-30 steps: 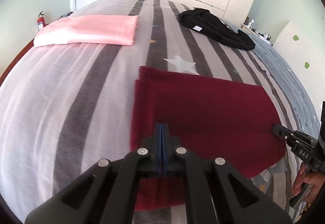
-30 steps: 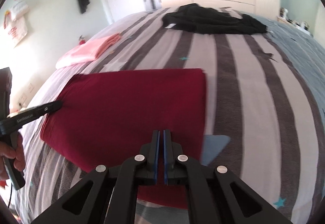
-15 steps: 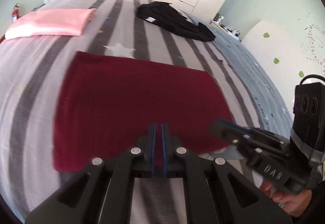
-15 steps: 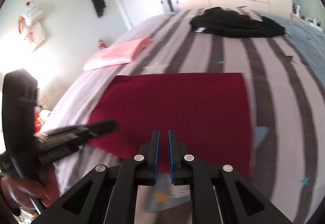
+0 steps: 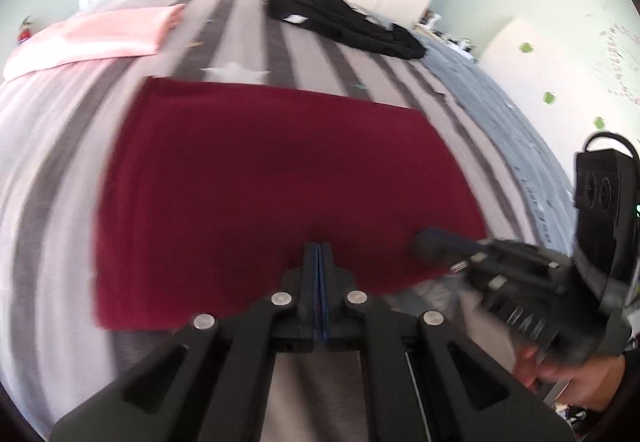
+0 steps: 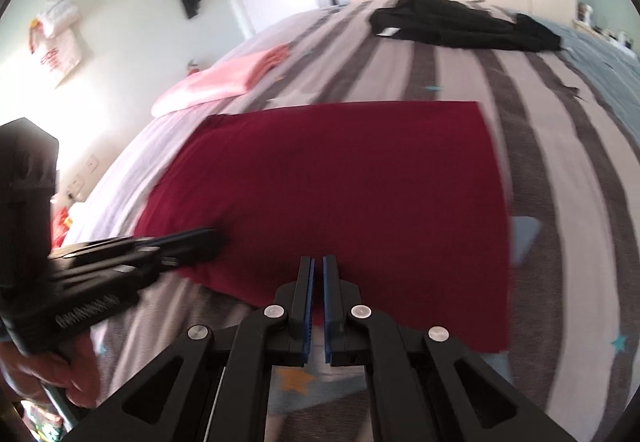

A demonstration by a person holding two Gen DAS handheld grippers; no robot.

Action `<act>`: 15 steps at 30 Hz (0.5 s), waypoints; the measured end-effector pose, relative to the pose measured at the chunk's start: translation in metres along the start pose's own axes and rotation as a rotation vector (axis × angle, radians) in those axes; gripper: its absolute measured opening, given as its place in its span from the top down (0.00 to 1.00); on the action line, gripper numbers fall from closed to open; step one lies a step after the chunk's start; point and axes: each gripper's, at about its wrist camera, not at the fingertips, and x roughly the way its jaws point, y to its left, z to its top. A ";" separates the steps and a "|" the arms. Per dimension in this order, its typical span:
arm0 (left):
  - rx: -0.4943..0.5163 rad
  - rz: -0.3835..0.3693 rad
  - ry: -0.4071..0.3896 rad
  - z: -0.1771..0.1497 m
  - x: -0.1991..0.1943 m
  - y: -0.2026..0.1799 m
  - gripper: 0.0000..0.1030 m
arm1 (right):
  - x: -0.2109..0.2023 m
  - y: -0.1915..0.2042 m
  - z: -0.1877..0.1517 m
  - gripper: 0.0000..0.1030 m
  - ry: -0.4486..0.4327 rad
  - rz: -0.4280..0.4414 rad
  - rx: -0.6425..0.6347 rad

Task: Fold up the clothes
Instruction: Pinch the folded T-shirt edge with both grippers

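Since a second before, both grippers had drawn back to the near edge of the folded maroon cloth (image 5: 276,185), which lay flat on the striped bed (image 5: 52,169). The left gripper (image 5: 319,248) and right gripper (image 6: 318,262) were clenched on nothing, each hovering at the cloth's 6 o'clock edge. A folded pink garment (image 5: 100,37) lay at 11 o'clock and a black garment (image 6: 460,25) at 1 o'clock.

My right gripper (image 5: 430,248) smeared by motion blur, maroon cloth (image 5: 272,185) near edge hidden behind my jaws, my hand (image 6: 60,374) cut off at the frame edge
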 end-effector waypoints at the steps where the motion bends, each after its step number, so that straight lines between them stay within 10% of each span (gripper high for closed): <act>1: -0.005 0.012 0.001 -0.001 -0.003 0.007 0.98 | -0.002 -0.007 -0.002 0.98 0.001 -0.011 0.011; 15: -0.100 0.146 -0.002 -0.005 -0.024 0.070 0.98 | -0.025 -0.072 -0.011 0.93 0.019 -0.154 0.075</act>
